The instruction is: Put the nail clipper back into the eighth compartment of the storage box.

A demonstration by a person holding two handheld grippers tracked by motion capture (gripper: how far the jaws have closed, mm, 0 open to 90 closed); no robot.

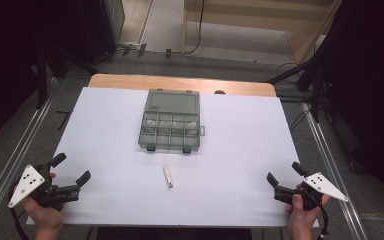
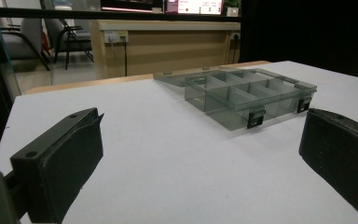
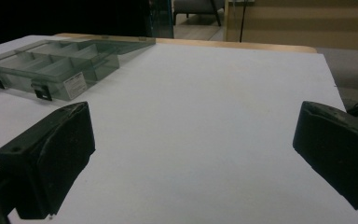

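A clear grey compartment box [image 1: 171, 121] lies in the middle of the white table with its lid folded back flat; it also appears as the box [image 2: 249, 95] and the box [image 3: 51, 65] in the gripper views. In front of it lies a small pale strip [image 1: 168, 176]. At the near left edge a hand holds my left gripper [image 1: 70, 168], open, nothing between its jaws [image 2: 200, 154]. Near the right front corner my right gripper [image 1: 285, 172] also stands open and empty [image 3: 193, 154].
The white sheet [image 1: 105, 130] covers a wooden tabletop [image 1: 180, 82] whose far edge shows. Metal rails [image 1: 330, 160] run along both sides of the table. Dark stands and cables lie on the floor behind.
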